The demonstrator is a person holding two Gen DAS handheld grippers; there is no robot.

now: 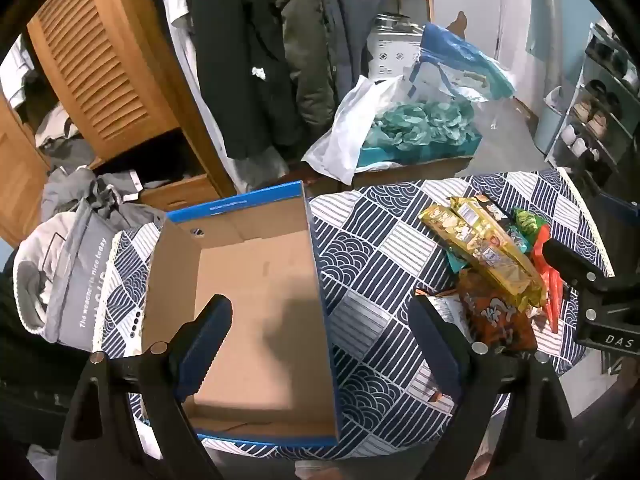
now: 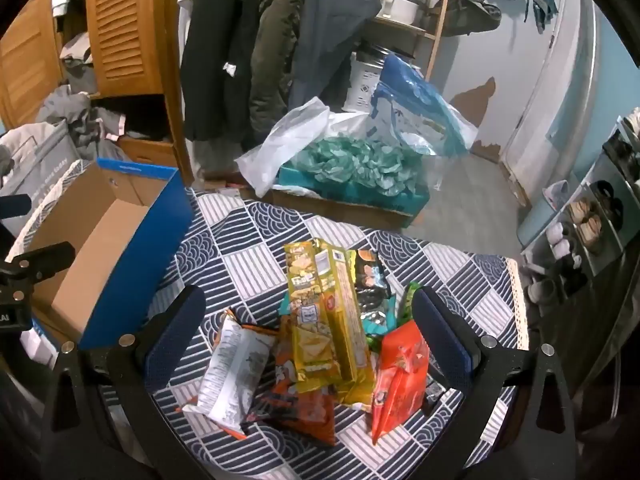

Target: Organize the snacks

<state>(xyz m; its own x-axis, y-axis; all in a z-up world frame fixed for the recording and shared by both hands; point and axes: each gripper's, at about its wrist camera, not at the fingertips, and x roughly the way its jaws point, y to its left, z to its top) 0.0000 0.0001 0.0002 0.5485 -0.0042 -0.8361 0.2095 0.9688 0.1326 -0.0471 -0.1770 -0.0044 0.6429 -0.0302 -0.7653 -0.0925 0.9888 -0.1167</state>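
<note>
The snack pile (image 2: 320, 344) lay heaped on the patterned surface (image 2: 248, 264), straight ahead of the right gripper (image 2: 308, 344), whose jaws stood spread wide and gripped nothing. The packets were crinkly, glossy film: a long yellow packet (image 2: 324, 320) sat on top, an orange bag (image 2: 296, 404) and a white-backed packet (image 2: 234, 380) at about 7 o'clock of it, a red pouch (image 2: 396, 372) at 4 o'clock, and a dark packet (image 2: 370, 280) at 1 o'clock. Because they overlapped, a pinch on one would likely drag its neighbours, and slick film might slip or the contents crush under a hard squeeze. The cardboard box (image 1: 256, 304), rigid, brown inside with blue outer walls, stood empty at 9 o'clock of the pile, under the left gripper (image 1: 320, 340), its jaws likewise parted. A packet dropped against its thin rim could land outside on the cloth.
</note>
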